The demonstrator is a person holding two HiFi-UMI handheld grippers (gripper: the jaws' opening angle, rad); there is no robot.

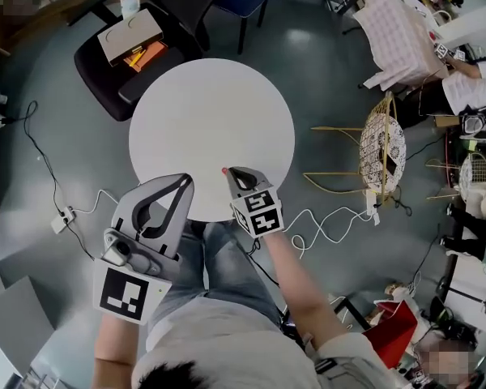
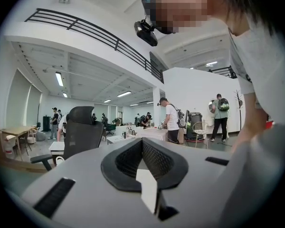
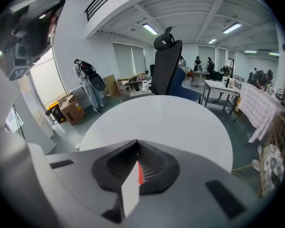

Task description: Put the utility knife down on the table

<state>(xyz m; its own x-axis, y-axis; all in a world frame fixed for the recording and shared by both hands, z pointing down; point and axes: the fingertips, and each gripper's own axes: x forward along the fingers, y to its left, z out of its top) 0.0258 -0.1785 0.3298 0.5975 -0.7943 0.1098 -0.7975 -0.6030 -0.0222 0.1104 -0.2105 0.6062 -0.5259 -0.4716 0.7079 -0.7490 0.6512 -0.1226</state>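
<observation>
The right gripper point(image 1: 232, 172), clamped on a slim red utility knife point(image 3: 140, 173), hovers over the round white worktop's point(image 1: 211, 112) near edge, red tip poking far-left; the left gripper point(image 1: 185, 181), closed and empty, sits just left

Ceiling strip lights point(image 3: 150, 29) light the hall evenly, shadows soft; the white round table point(image 1: 211, 128) looks perhaps slightly overexposed; gripper views bow toward black-vignetted edges.
</observation>
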